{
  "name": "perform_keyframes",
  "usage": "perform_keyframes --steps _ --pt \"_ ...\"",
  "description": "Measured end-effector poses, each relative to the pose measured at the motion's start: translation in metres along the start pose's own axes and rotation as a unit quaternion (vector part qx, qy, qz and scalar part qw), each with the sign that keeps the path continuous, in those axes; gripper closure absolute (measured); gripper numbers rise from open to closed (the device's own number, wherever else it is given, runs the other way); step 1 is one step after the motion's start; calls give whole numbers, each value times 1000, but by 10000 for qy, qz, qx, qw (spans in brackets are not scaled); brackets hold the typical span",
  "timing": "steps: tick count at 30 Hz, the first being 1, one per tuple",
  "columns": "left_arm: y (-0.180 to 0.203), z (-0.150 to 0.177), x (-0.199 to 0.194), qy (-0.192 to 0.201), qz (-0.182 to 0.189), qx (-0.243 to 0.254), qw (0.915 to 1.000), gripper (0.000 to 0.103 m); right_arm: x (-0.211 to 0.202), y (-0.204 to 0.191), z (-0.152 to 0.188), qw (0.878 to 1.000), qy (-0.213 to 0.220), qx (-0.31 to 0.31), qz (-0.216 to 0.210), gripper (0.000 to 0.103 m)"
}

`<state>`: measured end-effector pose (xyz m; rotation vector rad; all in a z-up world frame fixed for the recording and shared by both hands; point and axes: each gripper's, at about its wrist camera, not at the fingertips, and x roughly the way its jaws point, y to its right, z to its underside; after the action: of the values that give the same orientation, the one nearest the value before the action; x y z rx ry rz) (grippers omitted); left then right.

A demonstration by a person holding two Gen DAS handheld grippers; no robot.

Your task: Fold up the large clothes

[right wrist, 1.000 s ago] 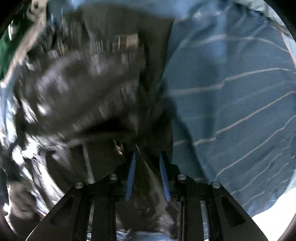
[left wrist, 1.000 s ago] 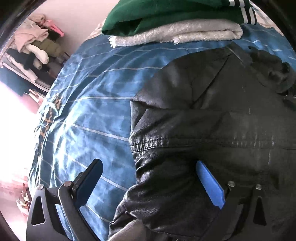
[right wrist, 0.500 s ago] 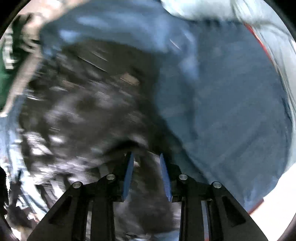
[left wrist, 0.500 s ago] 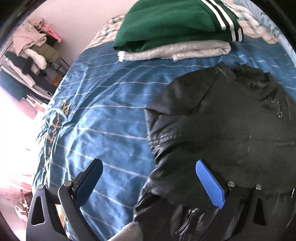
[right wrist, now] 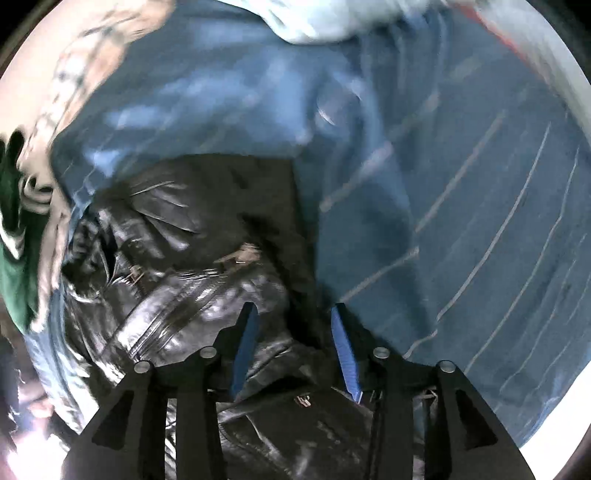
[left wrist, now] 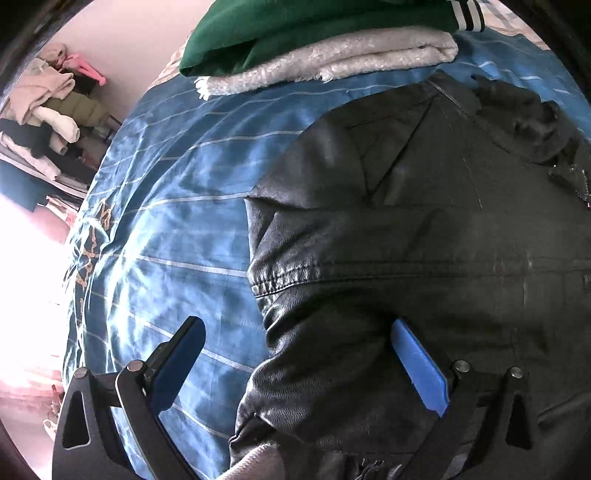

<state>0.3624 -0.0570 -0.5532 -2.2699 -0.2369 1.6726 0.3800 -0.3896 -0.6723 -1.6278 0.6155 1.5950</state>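
A black leather jacket (left wrist: 424,229) lies on the blue striped bedspread (left wrist: 166,229). My left gripper (left wrist: 295,339) is open wide just above the jacket's left edge; one finger is over the bedspread, the other over the leather, and it holds nothing. In the right wrist view the jacket (right wrist: 192,266) is crumpled, with its zipper showing. My right gripper (right wrist: 291,325) is partly open above the jacket's right edge with leather between and below the pads. The view is blurred, so a grip is not clear.
A folded green garment with white stripes (left wrist: 314,26) lies on a folded grey-white one (left wrist: 332,59) at the far side of the bed. A heap of clothes (left wrist: 44,110) is at the far left by the wall. A pale pillow (right wrist: 332,18) lies at the bed's far end.
The right gripper's pads have spread apart from nearly shut and it has swung over the jacket. The left gripper rose and came back down over the jacket's edge, still open.
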Motion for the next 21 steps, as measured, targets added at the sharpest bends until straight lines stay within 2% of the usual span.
perform_keyframes --steps 2,3,4,6,9,11,13,15,16,18,19,21 --pt "1 -2 -1 -24 -23 28 10000 0 19 4 0 9988 -396 17 -304 59" --pt "1 -2 -3 -22 -33 49 10000 0 24 3 2 9987 -387 -49 -342 69" --pt "1 -4 -4 -26 -42 68 10000 0 23 1 5 9993 -264 -176 -204 78" --pt "0 -6 -10 13 -23 81 10000 0 15 -6 14 9994 43 -346 -23 87" --pt "-4 -10 -25 140 45 39 9999 0 -6 -12 27 9987 430 -256 -82 92" --pt "-2 -12 -28 188 89 52 9998 0 -13 -7 29 9985 472 -257 78 93" --pt "4 -14 -20 147 20 116 9998 0 -1 -1 29 9983 233 -369 388 92" --pt "11 -14 -7 2 -53 229 9997 0 15 2 24 9964 -81 -496 686 82" --pt "13 -14 -2 -66 -72 261 9996 0 11 -1 22 9964 -63 -465 708 79" --pt "13 -13 3 -97 -39 217 9997 0 -5 -12 21 9943 180 -602 862 76" --pt "12 -13 3 -108 -11 168 9998 0 -20 -24 23 9908 475 -826 963 74" --pt "11 -12 4 -120 20 93 9999 0 -34 -46 31 9866 728 -1212 811 74"
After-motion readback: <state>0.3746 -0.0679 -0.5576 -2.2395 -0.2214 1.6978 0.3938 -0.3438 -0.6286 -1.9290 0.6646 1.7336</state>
